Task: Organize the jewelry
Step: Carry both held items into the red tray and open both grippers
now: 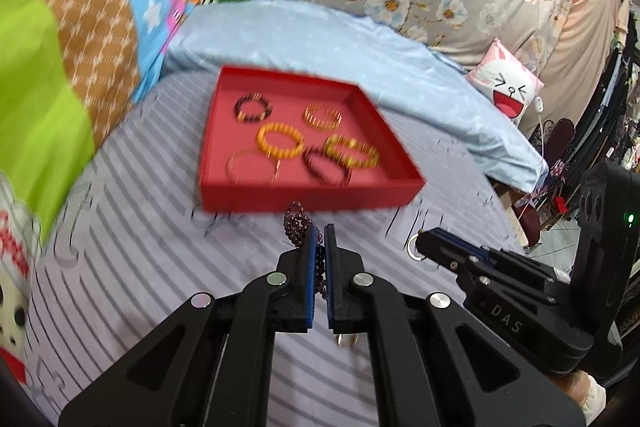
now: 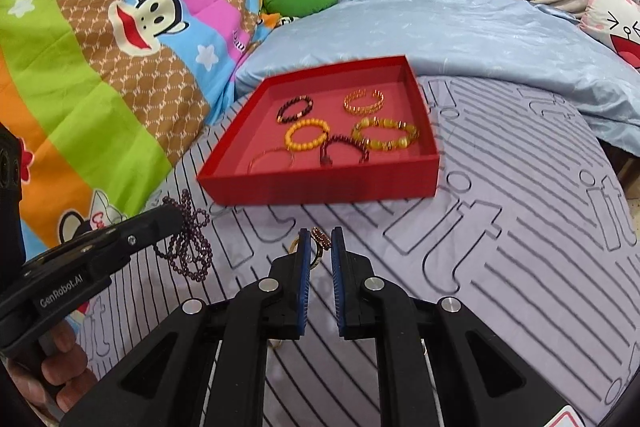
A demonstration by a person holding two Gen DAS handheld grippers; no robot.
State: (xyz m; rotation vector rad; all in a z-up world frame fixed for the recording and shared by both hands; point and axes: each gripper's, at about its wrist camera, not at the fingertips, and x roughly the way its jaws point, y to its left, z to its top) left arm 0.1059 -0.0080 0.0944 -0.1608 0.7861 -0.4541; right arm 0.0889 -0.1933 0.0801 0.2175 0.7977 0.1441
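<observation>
Left wrist view: left gripper [image 1: 319,233] w/ jaws pressed together on a purple bead strand [image 1: 298,219]; beads loop out past the tips and trail down between the pads. From the right wrist view the same strand [image 2: 191,242] dangles in loops off that gripper [image 2: 170,217], just short of the red tray [image 2: 320,183].

Right gripper [image 2: 320,237]: jaws narrowly spread, a gold ring [image 2: 318,247] between them touching the left pad; can't tell if it's truly pinched. It sits near the tray's front wall, above the striped bed sheet [image 2: 520,227].

Tray [image 1: 312,193] lies on the bed and holds six bracelets: dark beaded one [image 2: 295,109] at back left, gold cuff [image 2: 364,100] back right, orange beads [image 2: 307,134] mid, yellow-green beads [image 2: 385,134] right, dark maroon one [image 2: 346,147] front centre, thin pale bangle [image 2: 271,158] front left.
</observation>
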